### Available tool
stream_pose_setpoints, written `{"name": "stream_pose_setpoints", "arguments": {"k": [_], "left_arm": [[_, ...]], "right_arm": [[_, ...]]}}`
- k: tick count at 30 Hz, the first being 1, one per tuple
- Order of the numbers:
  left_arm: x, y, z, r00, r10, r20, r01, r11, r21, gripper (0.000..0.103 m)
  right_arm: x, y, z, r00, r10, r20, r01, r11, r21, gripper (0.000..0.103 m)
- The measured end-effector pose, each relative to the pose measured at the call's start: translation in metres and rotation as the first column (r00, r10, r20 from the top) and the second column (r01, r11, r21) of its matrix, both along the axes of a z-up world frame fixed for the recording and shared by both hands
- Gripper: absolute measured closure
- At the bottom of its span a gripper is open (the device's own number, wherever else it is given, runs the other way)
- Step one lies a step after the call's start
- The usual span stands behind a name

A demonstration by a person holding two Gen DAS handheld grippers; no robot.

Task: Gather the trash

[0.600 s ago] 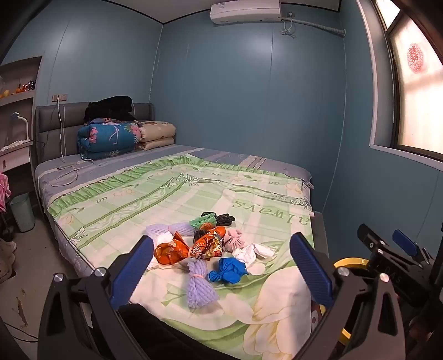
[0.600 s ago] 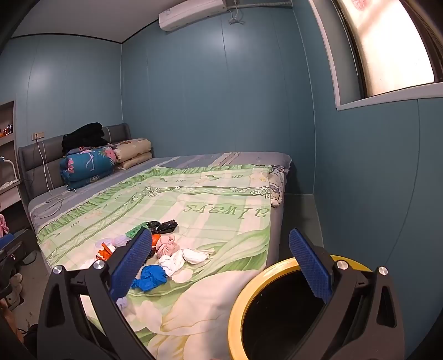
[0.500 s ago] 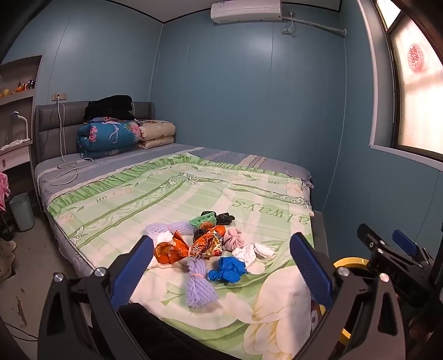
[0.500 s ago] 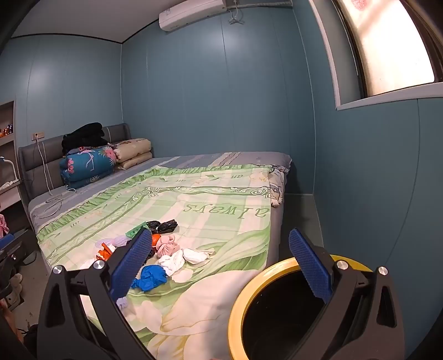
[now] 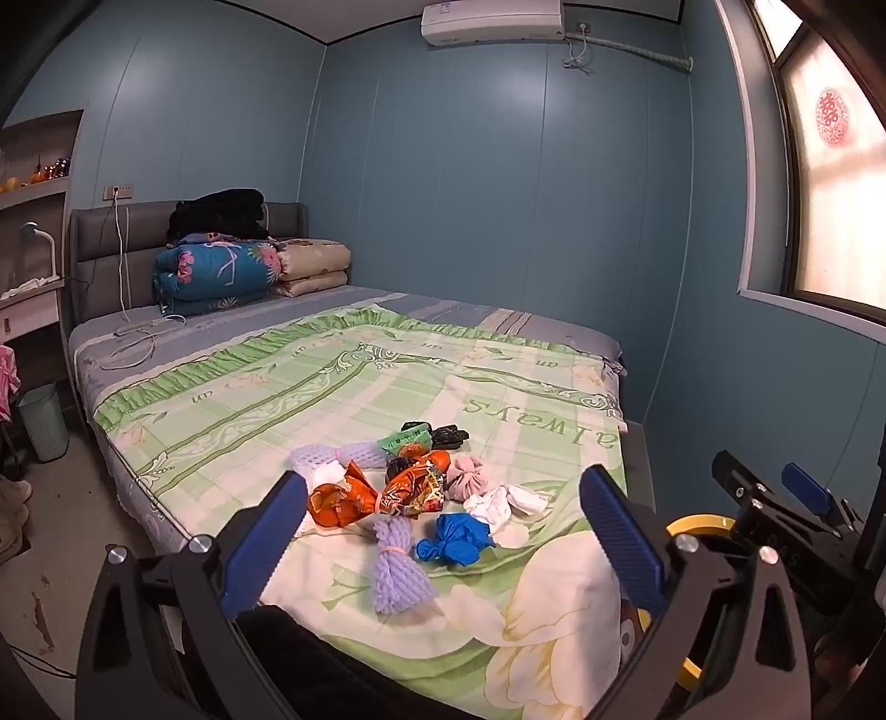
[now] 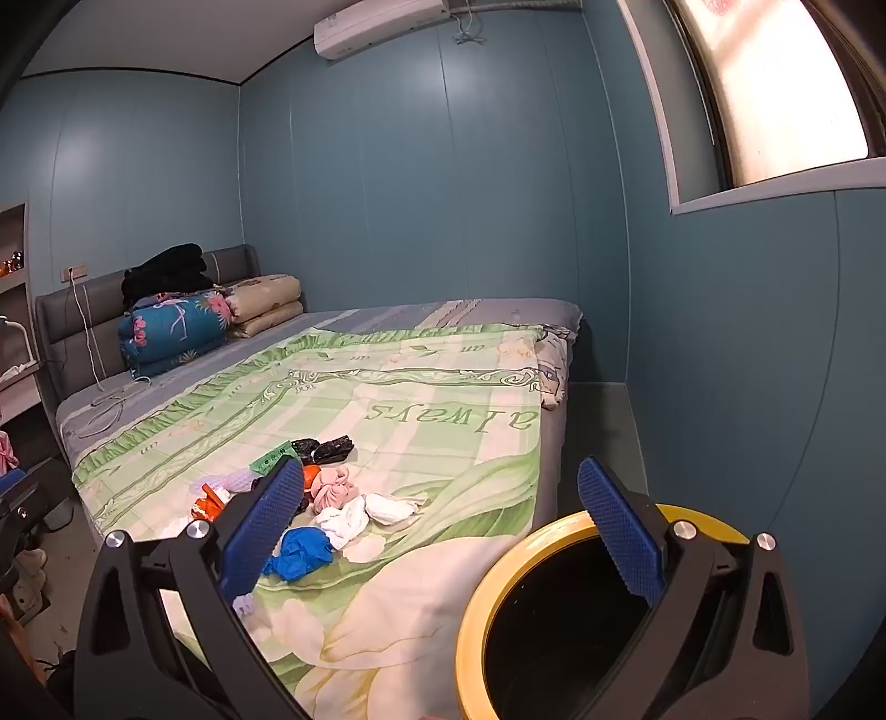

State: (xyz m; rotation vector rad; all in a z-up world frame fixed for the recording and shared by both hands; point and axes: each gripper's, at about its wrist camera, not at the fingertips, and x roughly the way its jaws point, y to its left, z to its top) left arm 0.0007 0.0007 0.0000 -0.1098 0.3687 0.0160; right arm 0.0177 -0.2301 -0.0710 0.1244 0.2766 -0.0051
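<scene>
Your left gripper [image 5: 443, 531] gapes empty over the trash pile [image 5: 410, 493] at centre frame; your right gripper [image 6: 443, 526] gapes empty too, yellow-rimmed bin [image 6: 498, 576] lower right.

Blue panelled walls [image 5: 498, 221] are enclosing a bedroom where a bed [image 5: 343, 387] with a grey headboard [image 5: 99, 260] is filling the floor. A window [image 6: 775, 94] is glowing on the right, and an air conditioner [image 5: 493, 22] is hanging near the ceiling.

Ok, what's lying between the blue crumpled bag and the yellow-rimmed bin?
Only bare bedsheet, its big white flower print. The right wrist view shows it: the blue bag sits left, the bin off the bed's corner.
</scene>
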Motion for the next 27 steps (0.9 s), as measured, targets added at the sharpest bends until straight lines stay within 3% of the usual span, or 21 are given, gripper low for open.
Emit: {"name": "stream_pose_setpoints", "arguments": {"k": [27], "left_arm": [[-0.0008,-0.0028,-0.0034,1.000,0.000,-0.006,0.000,1.000,0.000,0.008]], "right_arm": [[0.0028,-0.0023,-0.0061,1.000,-0.005,-0.013,0.005,1.000,0.008,0.008]]}}
